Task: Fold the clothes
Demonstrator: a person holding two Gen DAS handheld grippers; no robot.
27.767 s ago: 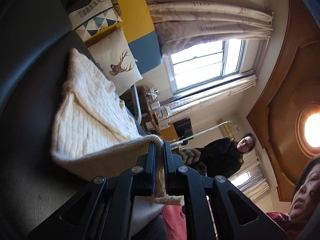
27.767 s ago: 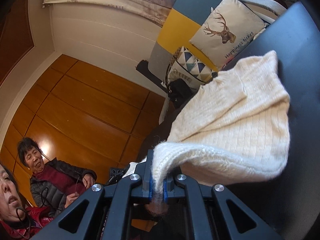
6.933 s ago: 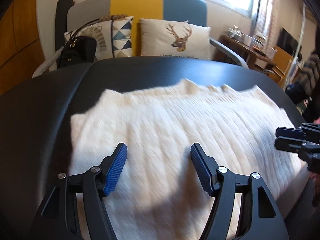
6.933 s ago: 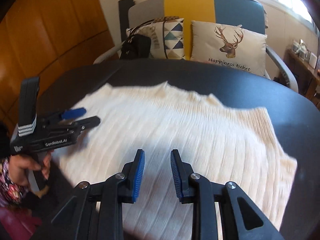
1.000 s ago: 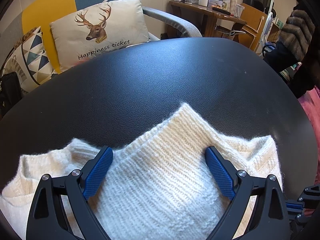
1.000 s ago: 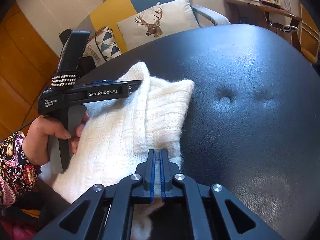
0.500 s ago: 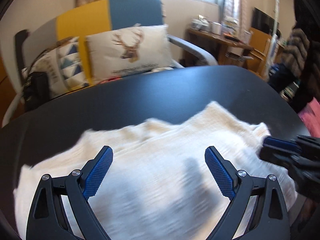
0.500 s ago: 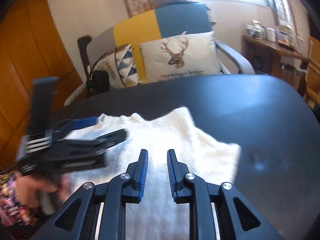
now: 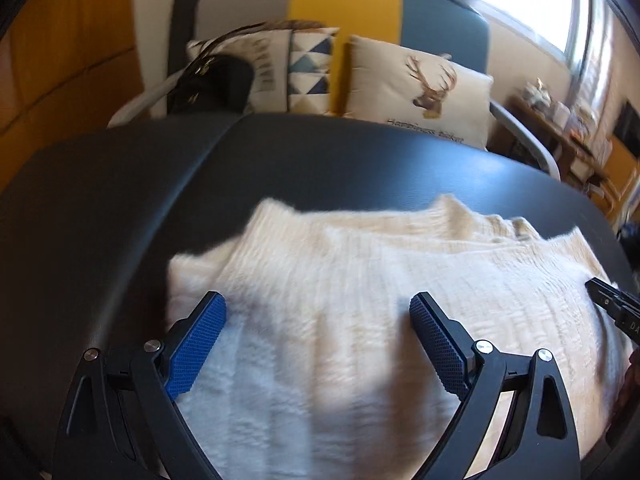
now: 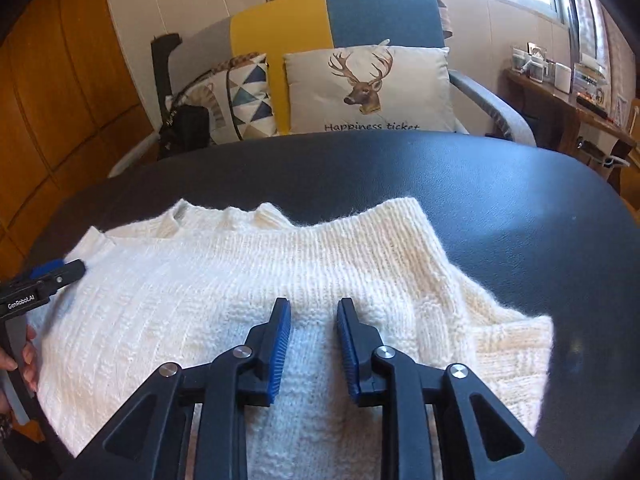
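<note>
**Both claws free above the half-folded sweater**

Your right gripper (image 10: 312,344) has just been opening: its 2 blue pads stand a little apart with nothing pinched between them, only knit showing below the gap. Your left gripper (image 9: 318,344) is spread wide and also empty, hovering over the left part of the cloth. Neither claw grips anything.

The sweater (image 10: 248,292) lies on the near half of the black table (image 10: 500,200), cream knit, already doubled over itself. In the right wrist view a folded layer ends at a ridge on the right, with a lower flap (image 10: 516,344) poking out past it toward the near right. The far edge is uneven, with small peaks where the neckline bunches. In the left wrist view the left end shows 2 stacked layers, slightly out of line; that picture is blurred, so finer detail is unclear.

The step in hand looks like choosing the next pinch for another fold. Do it well:

1. Pick 2 matching corners, 1 per claw, so the edge lifts level.
2. Bite through every layer at the corner; loose knit slips if you catch only the top.
3. Tuck that stray right flap in first, or it will show afterward.
4. Carry the edge across low and lay it down square before letting go.
</note>
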